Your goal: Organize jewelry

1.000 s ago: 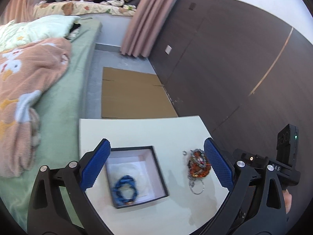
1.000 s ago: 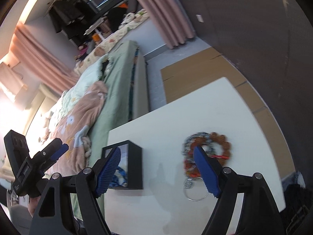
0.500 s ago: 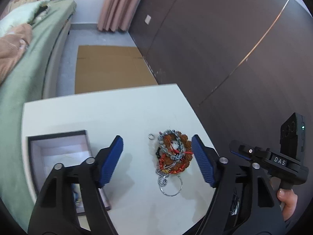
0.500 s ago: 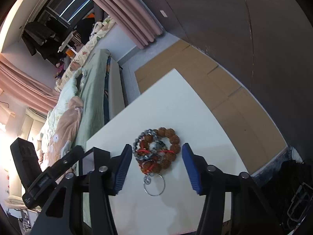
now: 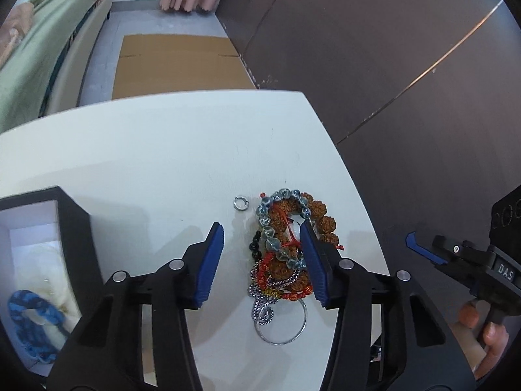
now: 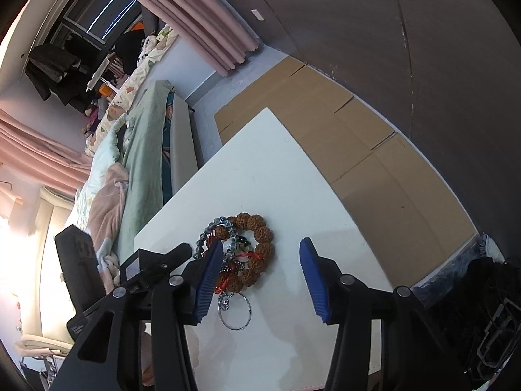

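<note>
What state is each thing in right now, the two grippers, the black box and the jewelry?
Left gripper: open, over the pile.
Right gripper: open, empty.
Black square box: lid off, white lining showing.
Blue braided bracelet: inside the box.
Tangled pile of bead bracelets and chains: on the white table, ungrasped.
Small silver ring: lying apart from the pile.

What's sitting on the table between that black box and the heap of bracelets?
In the left wrist view, only a small silver ring lies on the white table between the black box and the bracelet pile, close beside the pile.
</note>
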Demonstrator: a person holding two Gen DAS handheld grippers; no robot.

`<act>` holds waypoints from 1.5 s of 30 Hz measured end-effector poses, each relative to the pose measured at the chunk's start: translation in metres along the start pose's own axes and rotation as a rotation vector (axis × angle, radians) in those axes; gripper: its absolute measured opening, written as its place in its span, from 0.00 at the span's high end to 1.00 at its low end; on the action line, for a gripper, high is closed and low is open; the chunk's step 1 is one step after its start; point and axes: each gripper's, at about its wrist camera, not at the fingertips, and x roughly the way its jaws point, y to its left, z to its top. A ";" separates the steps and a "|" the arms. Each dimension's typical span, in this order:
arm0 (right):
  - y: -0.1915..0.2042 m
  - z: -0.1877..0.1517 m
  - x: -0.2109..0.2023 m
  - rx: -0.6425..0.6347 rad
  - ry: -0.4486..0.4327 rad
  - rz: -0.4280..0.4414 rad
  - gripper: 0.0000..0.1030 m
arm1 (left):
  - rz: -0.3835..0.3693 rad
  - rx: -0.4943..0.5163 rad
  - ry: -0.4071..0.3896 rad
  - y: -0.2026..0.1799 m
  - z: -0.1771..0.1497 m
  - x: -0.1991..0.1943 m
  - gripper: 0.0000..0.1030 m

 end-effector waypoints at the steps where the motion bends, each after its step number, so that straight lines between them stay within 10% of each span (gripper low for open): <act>1: 0.001 0.000 0.003 -0.002 0.006 0.000 0.53 | -0.007 -0.003 0.005 0.000 0.000 0.002 0.54; 7: 0.010 -0.003 0.014 -0.031 0.030 0.002 0.53 | -0.038 -0.043 0.014 0.006 0.000 0.010 0.90; 45: 0.050 -0.020 0.097 -0.006 0.171 0.046 0.56 | -0.081 -0.021 -0.169 0.041 -0.002 -0.102 0.90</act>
